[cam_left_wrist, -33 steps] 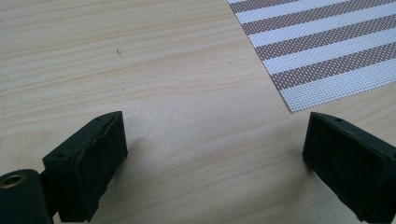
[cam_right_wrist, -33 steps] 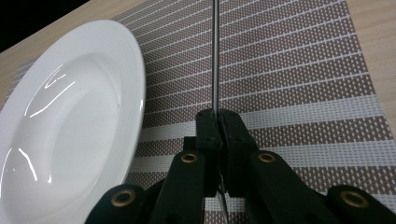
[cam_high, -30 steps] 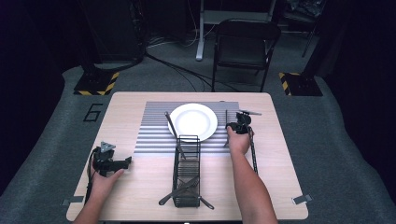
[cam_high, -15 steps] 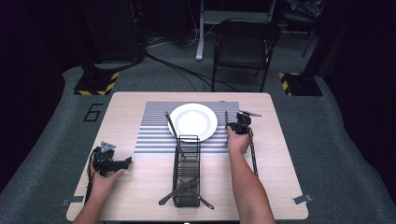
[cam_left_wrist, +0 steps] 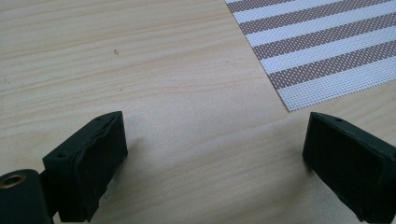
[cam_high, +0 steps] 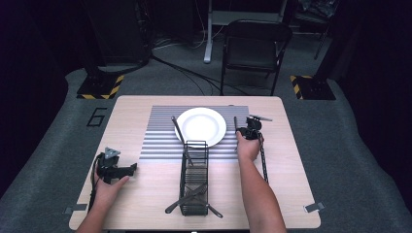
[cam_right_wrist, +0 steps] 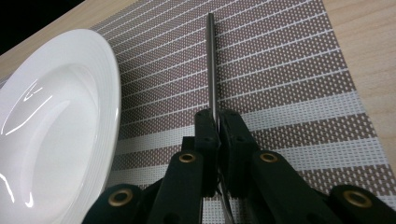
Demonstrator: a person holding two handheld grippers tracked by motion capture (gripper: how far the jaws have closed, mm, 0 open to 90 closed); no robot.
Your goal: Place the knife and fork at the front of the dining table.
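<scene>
Our left gripper (cam_left_wrist: 215, 154): jaws wide apart, nothing between them.
Under us: bare wooden table (cam_left_wrist: 140, 70).
Upper right: striped placemat (cam_left_wrist: 327, 42) corner.

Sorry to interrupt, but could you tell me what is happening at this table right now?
A person is laying a place setting with a hand-held tool in each hand. The right tool is shut on a thin metal utensil, held over the striped placemat just right of the white plate. The left tool rests open on the bare wooden table near the mat's corner, holding nothing. A black wire caddy with more cutlery stands in front of the plate.
</scene>
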